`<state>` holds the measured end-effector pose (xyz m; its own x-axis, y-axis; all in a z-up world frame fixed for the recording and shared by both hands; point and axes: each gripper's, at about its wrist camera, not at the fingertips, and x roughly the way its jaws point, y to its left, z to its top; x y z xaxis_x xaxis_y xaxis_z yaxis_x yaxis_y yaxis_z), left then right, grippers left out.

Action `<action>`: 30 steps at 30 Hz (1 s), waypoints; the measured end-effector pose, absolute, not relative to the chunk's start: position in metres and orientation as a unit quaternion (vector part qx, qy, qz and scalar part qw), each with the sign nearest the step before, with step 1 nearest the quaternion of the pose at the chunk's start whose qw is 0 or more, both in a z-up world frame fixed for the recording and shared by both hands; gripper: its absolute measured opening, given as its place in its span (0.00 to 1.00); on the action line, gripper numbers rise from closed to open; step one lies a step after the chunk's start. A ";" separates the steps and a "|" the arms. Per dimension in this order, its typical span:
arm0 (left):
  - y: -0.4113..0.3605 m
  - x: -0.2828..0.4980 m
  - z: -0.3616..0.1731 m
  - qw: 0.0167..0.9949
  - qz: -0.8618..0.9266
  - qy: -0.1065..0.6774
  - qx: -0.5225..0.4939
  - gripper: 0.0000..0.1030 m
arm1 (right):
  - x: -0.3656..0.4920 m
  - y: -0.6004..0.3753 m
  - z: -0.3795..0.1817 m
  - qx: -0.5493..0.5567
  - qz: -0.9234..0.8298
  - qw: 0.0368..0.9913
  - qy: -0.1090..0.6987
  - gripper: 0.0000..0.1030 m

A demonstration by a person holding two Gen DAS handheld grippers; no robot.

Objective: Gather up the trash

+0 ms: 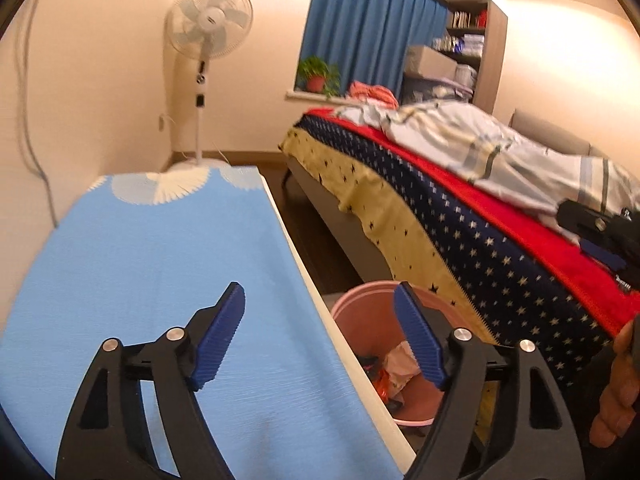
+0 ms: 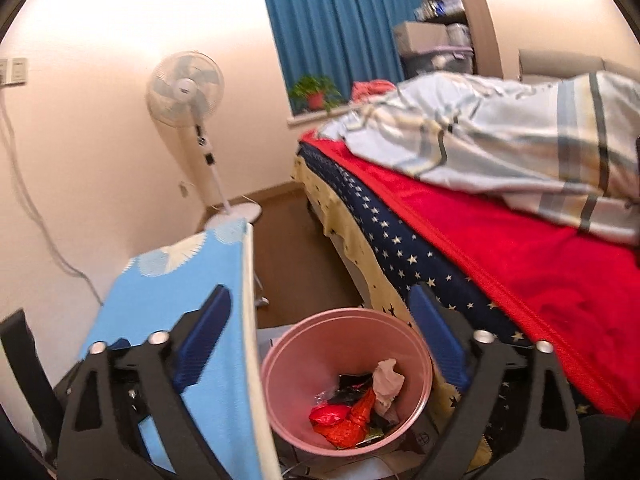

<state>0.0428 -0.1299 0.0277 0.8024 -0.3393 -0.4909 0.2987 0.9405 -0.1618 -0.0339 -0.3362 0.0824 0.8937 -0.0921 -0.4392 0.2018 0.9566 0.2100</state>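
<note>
A pink waste bin stands on the floor between the table and the bed. It holds trash: a red-orange wrapper, a crumpled pale paper and dark scraps. My right gripper is open and empty, above the bin. My left gripper is open and empty, over the table's right edge; the bin shows below it with trash inside. The right gripper's body shows at the right of the left wrist view.
A table with a light blue cloth is at the left. A bed with red blanket and striped quilt is at the right. A standing fan is in the far corner. A potted plant sits on the sill.
</note>
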 end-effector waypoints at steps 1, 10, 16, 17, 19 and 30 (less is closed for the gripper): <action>-0.127 0.037 0.033 0.951 -0.162 0.260 -0.038 0.83 | -0.043 -0.333 0.085 0.123 -0.067 0.967 0.214 0.95; -0.108 -0.022 0.057 0.965 -0.124 0.228 -0.033 0.92 | -0.100 -0.312 0.081 0.099 -0.021 0.971 0.219 0.95; -0.090 -0.052 0.047 0.965 -0.080 0.248 -0.036 0.92 | -0.112 -0.284 0.056 0.053 -0.008 0.970 0.236 0.95; -0.087 -0.056 0.045 0.965 -0.071 0.249 -0.038 0.92 | -0.112 -0.282 0.051 0.049 -0.009 0.969 0.241 0.95; -0.081 -0.065 0.041 0.965 -0.059 0.252 -0.039 0.92 | -0.112 -0.279 0.045 0.050 -0.012 0.966 0.254 0.95; -0.059 -0.090 0.018 0.963 -0.011 0.266 -0.032 0.92 | -0.107 -0.254 0.023 0.029 -0.010 0.960 0.280 0.95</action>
